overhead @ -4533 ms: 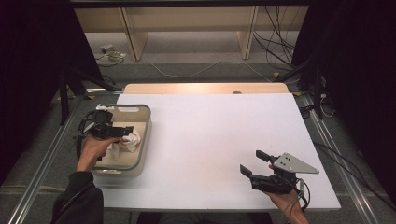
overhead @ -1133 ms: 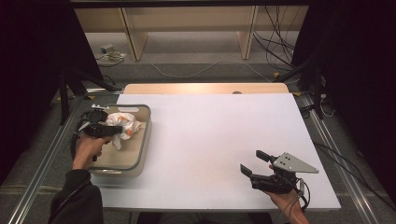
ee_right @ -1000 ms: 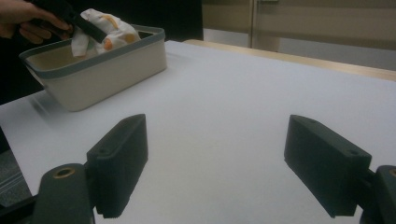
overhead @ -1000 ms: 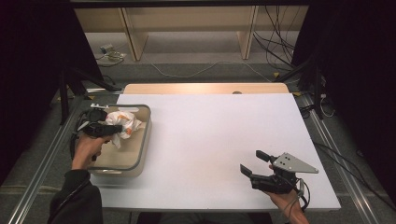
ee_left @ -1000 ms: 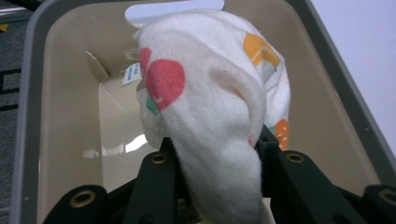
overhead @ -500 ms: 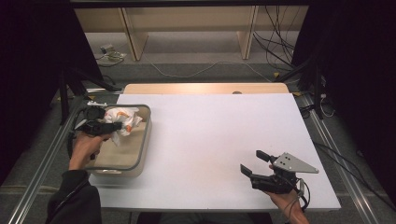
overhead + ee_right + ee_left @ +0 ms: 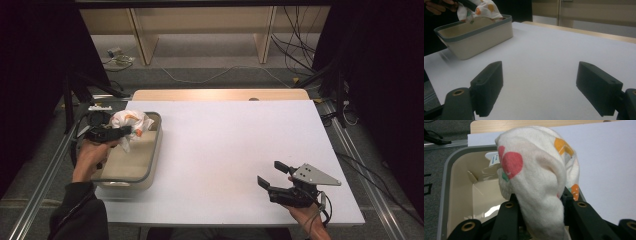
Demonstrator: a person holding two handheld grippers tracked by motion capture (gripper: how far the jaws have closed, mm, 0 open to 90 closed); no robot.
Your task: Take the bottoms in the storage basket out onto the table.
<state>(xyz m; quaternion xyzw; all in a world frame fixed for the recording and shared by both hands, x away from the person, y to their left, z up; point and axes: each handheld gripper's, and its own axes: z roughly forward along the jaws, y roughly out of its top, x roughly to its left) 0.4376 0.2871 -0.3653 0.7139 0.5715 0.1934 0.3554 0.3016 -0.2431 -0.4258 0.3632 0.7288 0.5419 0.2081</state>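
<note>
The person's left hand point(image 7: 89, 159) reaches in from the near left corner of the white table point(image 7: 235, 145), forearm angled up along the outer side of the cream bin point(image 7: 150, 165), wrist held level. The left gripper point(image 7: 131, 133) points sideways across the bin's far end, its jaws clamped on a bunched white cloth with red and orange patches point(image 7: 536, 177). The cloth bulges up out of the jaws and hangs over the bin's far end, clear of its floor; a small white tag point(image 7: 494, 160) sticks out at one side. The right hand point(image 7: 306, 216) sits low at the table's near right edge, well apart from the bin. The right gripper point(image 7: 540, 85) lies level just above the tabletop, its jaws spread wide with bare table between them.
</note>
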